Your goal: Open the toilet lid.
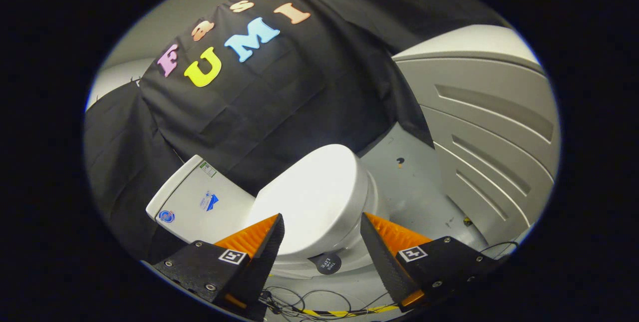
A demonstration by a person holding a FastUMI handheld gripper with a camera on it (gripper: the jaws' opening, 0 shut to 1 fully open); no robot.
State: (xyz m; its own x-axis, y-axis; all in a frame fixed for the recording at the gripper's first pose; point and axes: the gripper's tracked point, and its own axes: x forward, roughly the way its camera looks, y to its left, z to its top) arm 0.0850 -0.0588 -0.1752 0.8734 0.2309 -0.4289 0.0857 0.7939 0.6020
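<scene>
A white toilet stands on the grey floor against the black cloth wall. Its lid (312, 197) lies down flat over the bowl, and the white cistern (199, 202) with small stickers sits behind it, to the left of the lid. My gripper (322, 222) hovers above the lid's near side with its fingers wide apart. The lid shows in the gap between the fingertips (276, 224), which do not touch it. A small round dark tag (328, 263) sits on the toilet's rim just below the lid.
A large grey ribbed panel (489, 127) rises to the right of the toilet. Grey floor (414, 182) lies between them. Thin black cables (304, 302) and a yellow-black striped tape run across the floor under my fingers.
</scene>
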